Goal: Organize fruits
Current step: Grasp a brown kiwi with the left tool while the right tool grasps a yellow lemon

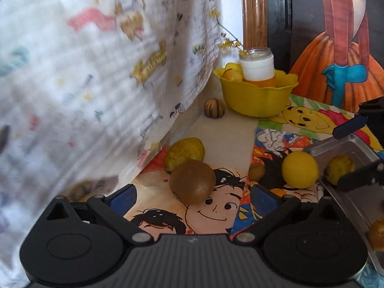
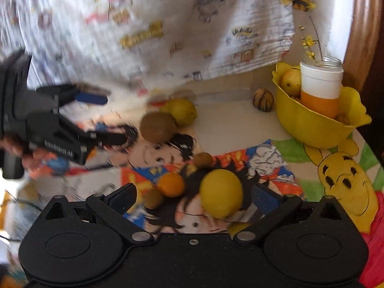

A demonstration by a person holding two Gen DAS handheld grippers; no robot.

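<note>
My left gripper [image 1: 192,198] sits low over the cartoon-print mat [image 1: 216,216], jaws wide and holding nothing. Just ahead of them, a touch left of centre, lies the brown kiwi [image 1: 192,182], and right behind it, touching, a knobbly yellow lemon [image 1: 186,154]. Off the right jaw's tip I see a small brown fruit [image 1: 256,171], then a smooth yellow ball-shaped fruit [image 1: 300,169] pressed against the metal edge of the other tool. Far ahead, past the bare strip of table, stands the yellow bowl [image 1: 256,96] with a white-and-orange jar [image 1: 258,68] and a couple of yellow fruits inside (a striped nut-like ball [image 1: 214,108] rests just left of it).

Over to my right gripper [image 2: 193,198]: jaws wide as well, empty. Between them, close to the right jaw, sits the smooth yellow fruit [image 2: 221,193]. Nearer the left jaw are an orange [image 2: 171,184] and a small brown fruit [image 2: 153,198] touching it. Another little brown one [image 2: 202,160] lies just beyond. Farther ahead are the kiwi [image 2: 158,127] and lemon [image 2: 182,111], and the bowl [image 2: 316,124] is far ahead to the right. The left tool shows blurred out past my left jaw.
</note>
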